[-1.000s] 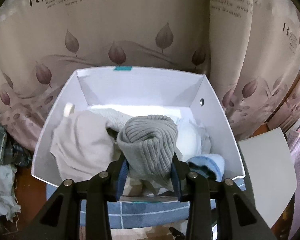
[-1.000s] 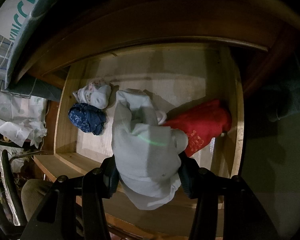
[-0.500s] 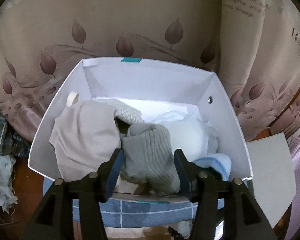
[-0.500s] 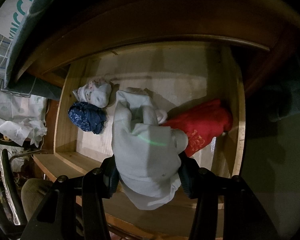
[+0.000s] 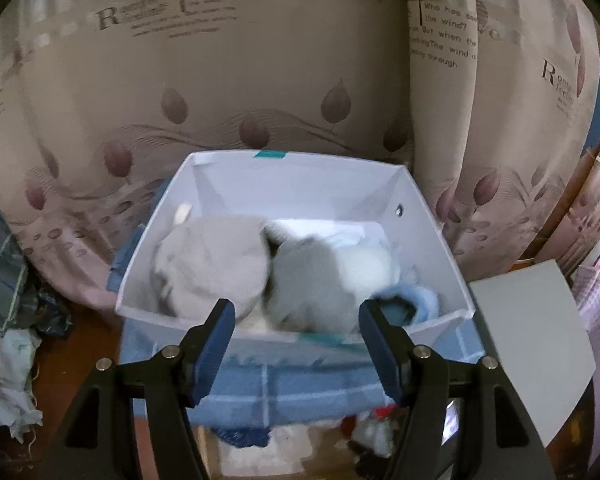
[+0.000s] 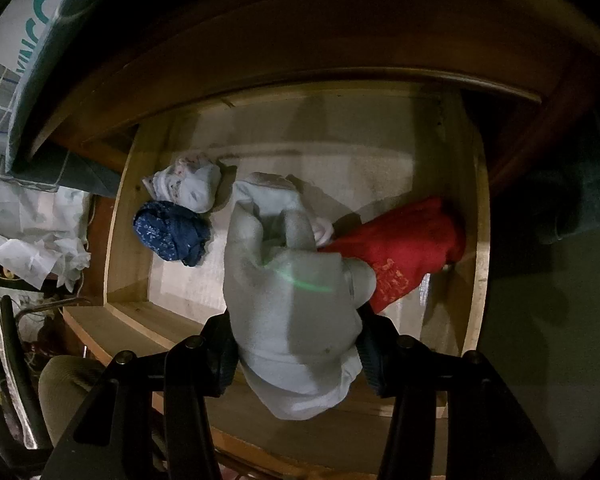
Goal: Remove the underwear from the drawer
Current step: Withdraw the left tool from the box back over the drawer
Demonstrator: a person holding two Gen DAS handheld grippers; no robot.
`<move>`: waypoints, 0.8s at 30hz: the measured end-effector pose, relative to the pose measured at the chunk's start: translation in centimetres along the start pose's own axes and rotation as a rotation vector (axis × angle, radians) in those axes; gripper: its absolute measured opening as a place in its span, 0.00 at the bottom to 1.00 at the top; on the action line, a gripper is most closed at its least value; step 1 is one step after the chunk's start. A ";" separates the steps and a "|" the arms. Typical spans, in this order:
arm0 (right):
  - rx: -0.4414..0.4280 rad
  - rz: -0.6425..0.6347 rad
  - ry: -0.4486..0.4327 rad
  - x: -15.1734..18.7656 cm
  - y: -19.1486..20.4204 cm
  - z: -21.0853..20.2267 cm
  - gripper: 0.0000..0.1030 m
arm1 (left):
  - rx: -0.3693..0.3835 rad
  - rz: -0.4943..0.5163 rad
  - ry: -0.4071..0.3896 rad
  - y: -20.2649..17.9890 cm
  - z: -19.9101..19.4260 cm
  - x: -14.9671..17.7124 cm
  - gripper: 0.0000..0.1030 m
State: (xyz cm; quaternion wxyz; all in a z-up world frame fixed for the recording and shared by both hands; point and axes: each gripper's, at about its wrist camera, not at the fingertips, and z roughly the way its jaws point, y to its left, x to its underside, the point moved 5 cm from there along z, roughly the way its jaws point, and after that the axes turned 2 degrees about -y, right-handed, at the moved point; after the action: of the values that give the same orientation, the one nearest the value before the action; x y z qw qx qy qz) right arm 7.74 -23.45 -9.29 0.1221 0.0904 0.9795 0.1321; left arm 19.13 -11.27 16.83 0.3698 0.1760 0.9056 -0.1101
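In the left wrist view my left gripper (image 5: 296,344) is open and empty, above the near wall of a white box (image 5: 432,232). A grey ribbed garment (image 5: 312,280) lies in the box among beige (image 5: 208,264), white and light blue clothes. In the right wrist view my right gripper (image 6: 296,352) is shut on a pale grey-white underwear piece (image 6: 292,292), held above the open wooden drawer (image 6: 480,240). In the drawer lie a red piece (image 6: 408,248), a dark blue roll (image 6: 172,232) and a white patterned roll (image 6: 188,184).
A leaf-print curtain (image 5: 260,80) hangs behind the box. A white board (image 5: 536,340) lies to its right. Crumpled cloth (image 5: 4,364) lies at the left. A blue checked cloth (image 5: 280,384) sits under the box. The cabinet's dark wood top (image 6: 300,40) overhangs the drawer.
My left gripper has opened and let the grey ribbed garment drop into the white box, then drawn back and up. My right gripper holds still with its pale piece.
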 end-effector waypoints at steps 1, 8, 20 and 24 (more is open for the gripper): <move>0.002 0.000 -0.001 0.0 0.0 0.0 0.46 | -0.016 0.000 0.001 0.6 -0.2 0.8 0.64; 0.026 -0.012 0.004 0.0 0.2 0.1 0.46 | -0.144 -0.039 0.075 5.4 0.2 8.9 0.64; 0.078 -0.047 0.001 0.0 0.5 0.1 0.46 | -0.290 -0.187 0.176 11.5 3.4 20.9 0.64; 0.101 -0.062 -0.011 0.0 0.6 -0.2 0.46 | -0.298 -0.183 0.175 11.7 4.2 22.4 0.64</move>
State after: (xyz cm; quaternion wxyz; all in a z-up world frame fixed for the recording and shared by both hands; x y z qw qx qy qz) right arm 7.75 -22.90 -8.97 0.1270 0.0669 0.9865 0.0782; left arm 11.60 3.37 -2.80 0.3001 0.0450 0.9528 0.0078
